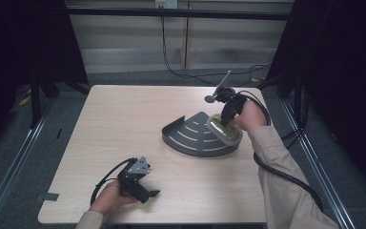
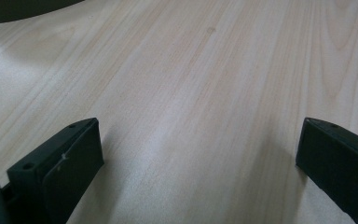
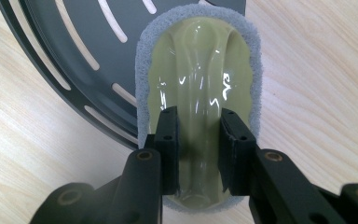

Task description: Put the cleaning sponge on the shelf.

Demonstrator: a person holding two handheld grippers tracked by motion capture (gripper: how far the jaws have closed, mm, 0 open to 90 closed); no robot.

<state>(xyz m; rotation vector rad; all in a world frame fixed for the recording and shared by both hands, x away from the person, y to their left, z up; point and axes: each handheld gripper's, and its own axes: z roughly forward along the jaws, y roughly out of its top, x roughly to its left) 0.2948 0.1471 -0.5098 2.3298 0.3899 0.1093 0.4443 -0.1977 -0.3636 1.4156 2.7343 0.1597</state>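
Gripping the raised central ridge of a scrubbing pad [image 3: 198, 93], the right gripper [image 3: 199, 154] is closing its jaws narrowly on that glossy hump, which gives a firm handle and keeps the grey scouring face pointing down. The pad is lying half on the rounded edge of a dark grey slotted tray [image 1: 195, 136] and half over the counter [image 1: 124, 124], near the counter's right side; from this placement it looks as though the person is scrubbing the tray's rim, or is about to drag the pad across it. In the high view the right hand [image 1: 250, 117] is coming in from the far right, with the gripper angled down onto the pad, probably so that pressure goes straight through the ridge.

The left gripper [image 1: 140, 183] is resting low at the near left of the counter, well apart from the tray, with its jaws spread wide and holding nothing; bare wood is showing between them in the left gripper view. It seems to be waiting out of the way instead of steadying the tray.

The pad is oval, with a shiny, translucent yellow-green moulded top catching highlights and a fuzzy blue-grey abrasive border showing all round it. The tray is fan-shaped, with a low wall and curved slots.
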